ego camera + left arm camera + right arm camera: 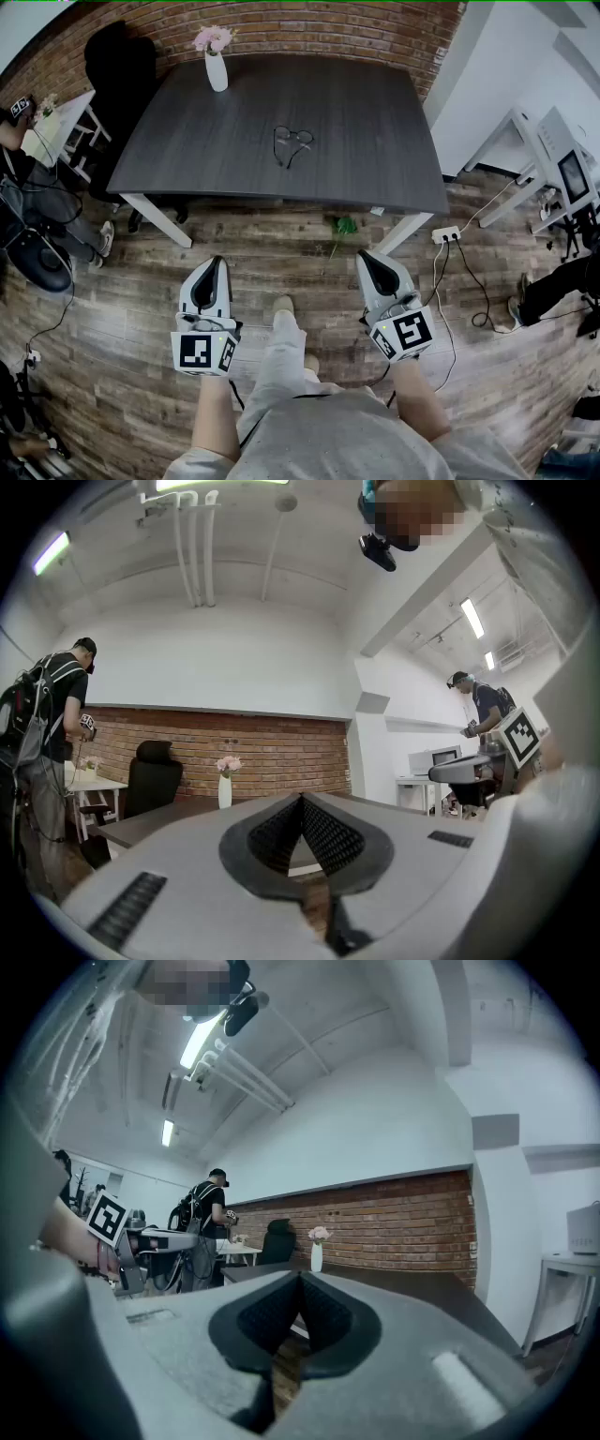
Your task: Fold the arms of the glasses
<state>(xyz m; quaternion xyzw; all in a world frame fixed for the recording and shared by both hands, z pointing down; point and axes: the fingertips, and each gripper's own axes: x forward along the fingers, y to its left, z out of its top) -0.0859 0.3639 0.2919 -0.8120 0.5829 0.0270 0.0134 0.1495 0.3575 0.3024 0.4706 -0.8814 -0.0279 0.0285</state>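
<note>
Pressed tight together, that's how the left gripper [302, 801] has its fingers [274, 834], ribbed pads meeting at the tip with nothing between them. Same story on the right gripper [300, 1279]: fingers [323, 1318] closed pad to pad, empty. Both are held low in front of the person, side by side over the wood floor [281, 246], left one [217, 262] and right one [366, 255] each pointing toward the table [384, 150] but well short of its near edge. From each gripper's own camera you can catch the other one off to the side, marker cube showing. And the glasses [292, 142]? They lie alone near the middle of the dark tabletop, well apart from both grippers, lenses on the far side and the arms looking unfolded, running toward the near edge. Further back, at the far edge of the table, a white vase [217, 71] stands upright with pink flowers [213, 37]. Behind that, the brick wall [328, 23], and a black chair [120, 66] at the far left corner. Down on the floor by the right table leg, a green sprig [344, 225] and a white power strip [446, 233]. Off at the left, a bystander [52, 728] with a backpack stands by a white desk [94, 787].
</note>
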